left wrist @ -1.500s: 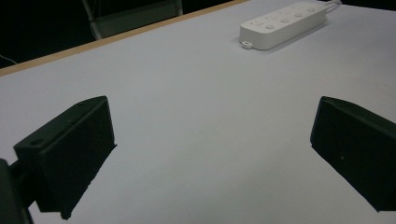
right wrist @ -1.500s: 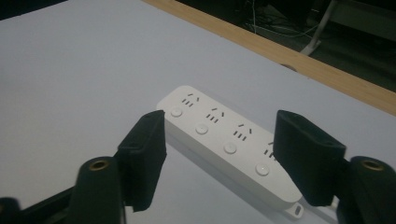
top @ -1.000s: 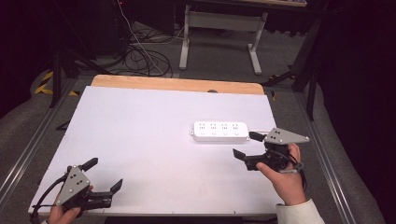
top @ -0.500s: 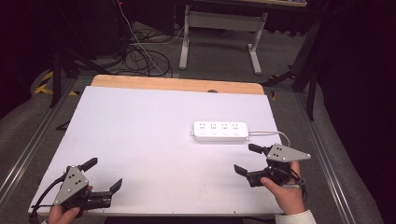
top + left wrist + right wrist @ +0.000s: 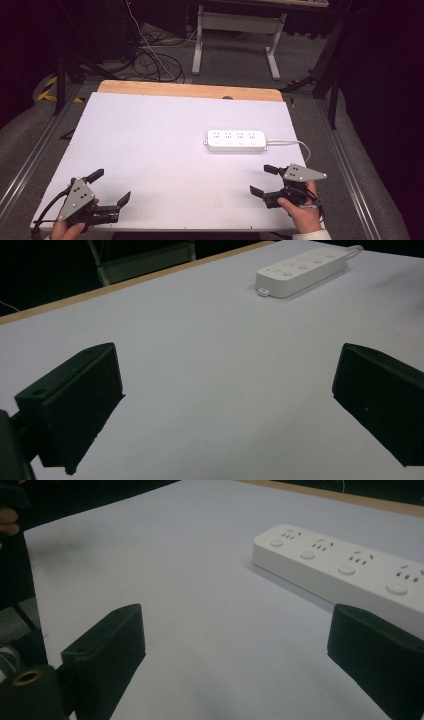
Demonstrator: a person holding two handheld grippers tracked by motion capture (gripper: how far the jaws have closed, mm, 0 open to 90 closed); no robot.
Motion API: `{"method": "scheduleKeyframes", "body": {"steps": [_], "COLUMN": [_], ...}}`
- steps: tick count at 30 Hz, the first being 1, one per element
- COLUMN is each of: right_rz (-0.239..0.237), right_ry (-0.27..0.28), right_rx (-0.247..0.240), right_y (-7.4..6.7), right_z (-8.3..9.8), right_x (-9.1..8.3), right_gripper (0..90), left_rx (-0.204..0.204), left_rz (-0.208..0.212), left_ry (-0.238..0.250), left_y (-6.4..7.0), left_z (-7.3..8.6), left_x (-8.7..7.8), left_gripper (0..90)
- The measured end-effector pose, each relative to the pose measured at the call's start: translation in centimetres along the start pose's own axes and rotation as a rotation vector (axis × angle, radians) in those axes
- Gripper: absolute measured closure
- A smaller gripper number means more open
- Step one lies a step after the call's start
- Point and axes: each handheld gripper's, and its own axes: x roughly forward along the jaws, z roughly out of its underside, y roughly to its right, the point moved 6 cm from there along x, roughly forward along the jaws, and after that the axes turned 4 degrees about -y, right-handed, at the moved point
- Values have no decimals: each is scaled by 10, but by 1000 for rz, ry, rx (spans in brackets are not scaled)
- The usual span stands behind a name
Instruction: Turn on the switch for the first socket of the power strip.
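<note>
Two hand-held claws and one object occupy the flat white rectangular table with its pale wooden far edge. The table takes up the centre of the high view.

Next in size is the white oblong plastic power strip, which lies right of centre in the high view. Its long axis runs left to right across the frame, and its white cable leaves the right end. It sits flat on the table, touching neither claw.

The right claw is at the lower right of the high view, released, jaws spread, nothing between them. The power strip lies just above it and slightly left in that frame, near but apart. In the right gripper view the strip crosses the upper right, beyond the right-hand jaw.

The left claw is at the lower left of the high view, also released and empty. The strip is well apart from it, seen at the upper right of the left gripper view.

Judgement: the right claw is the nearer and would reach forward, closing across the strip's short width.
</note>
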Motion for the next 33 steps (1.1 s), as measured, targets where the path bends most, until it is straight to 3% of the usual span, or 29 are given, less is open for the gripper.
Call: {"method": "scheduleKeyframes", "body": {"steps": [3,12,18,25,33], "right_rz": [25,45,61,103,94], "right_ry": [-43,-104,-71,-51,-72], "right_rx": [-10,-6,-4,-46,-62], "right_y": [1,-1,1,4,3], "right_z": [15,34,32,29,31], "right_x": [6,19,17,11,14], "right_gripper": [79,78,84,123,115], "left_rx": [6,13,4,7,14], "left_rz": [-2,-1,-1,-6,-4], "left_ry": [3,4,1,-4,6], "left_y": [0,0,-1,-2,-1], "left_z": [0,1,2,2,2], "left_x": [0,1,2,2,2], "left_gripper": [5,5,5,5,5]}}
